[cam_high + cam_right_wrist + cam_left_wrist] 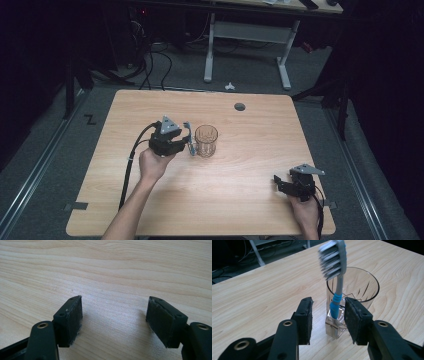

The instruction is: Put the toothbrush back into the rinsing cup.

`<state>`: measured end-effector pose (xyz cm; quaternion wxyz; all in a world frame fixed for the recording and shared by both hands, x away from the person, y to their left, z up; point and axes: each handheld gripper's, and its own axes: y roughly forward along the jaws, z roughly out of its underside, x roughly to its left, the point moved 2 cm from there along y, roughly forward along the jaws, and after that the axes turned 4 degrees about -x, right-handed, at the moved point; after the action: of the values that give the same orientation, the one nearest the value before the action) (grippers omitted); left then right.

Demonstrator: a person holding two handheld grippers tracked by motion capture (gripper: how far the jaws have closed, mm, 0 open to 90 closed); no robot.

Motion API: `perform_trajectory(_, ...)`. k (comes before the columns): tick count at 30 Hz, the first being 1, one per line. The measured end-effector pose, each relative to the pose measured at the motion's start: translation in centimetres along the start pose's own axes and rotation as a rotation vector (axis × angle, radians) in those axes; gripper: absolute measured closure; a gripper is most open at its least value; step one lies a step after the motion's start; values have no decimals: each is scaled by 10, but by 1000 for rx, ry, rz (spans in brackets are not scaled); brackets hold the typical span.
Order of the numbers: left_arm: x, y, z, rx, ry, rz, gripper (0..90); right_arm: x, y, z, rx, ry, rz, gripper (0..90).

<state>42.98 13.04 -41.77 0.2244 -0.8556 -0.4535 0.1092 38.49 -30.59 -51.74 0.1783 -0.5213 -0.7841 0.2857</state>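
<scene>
Left hand-held gripper [328, 315] sat just left of the clear glass tumbler [359, 290], mid-desk [240, 195]. Its jaws were spread, not clamping anything. Toothbrush [336, 272] stood upright between the pads, bristle head up, blue-grey handle; its lower end looked seated in a small clear block [334, 326] at the foot of the tumbler. From the high view, brush [189, 137] and tumbler [206, 141] were just beside each other, possibly touching.

Right hand-held gripper [113, 320] rested low over bare desk near the front right corner, jaws wide apart, holding nothing, well apart from the tumbler.

Risks as I read it:
- Tall brush on a narrow base: any sideways nudge from a pad on retreat or re-close would likely tip it.
- Off-centre closing would knock the stem into the tumbler and slide the glass.
- Right gripper too far off to steady anything.
</scene>
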Motion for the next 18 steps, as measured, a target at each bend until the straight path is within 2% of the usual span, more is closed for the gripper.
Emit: perform_trajectory(18,5,-16,8,-14,-19,-9,583,0,0,0,0,0,0,296)
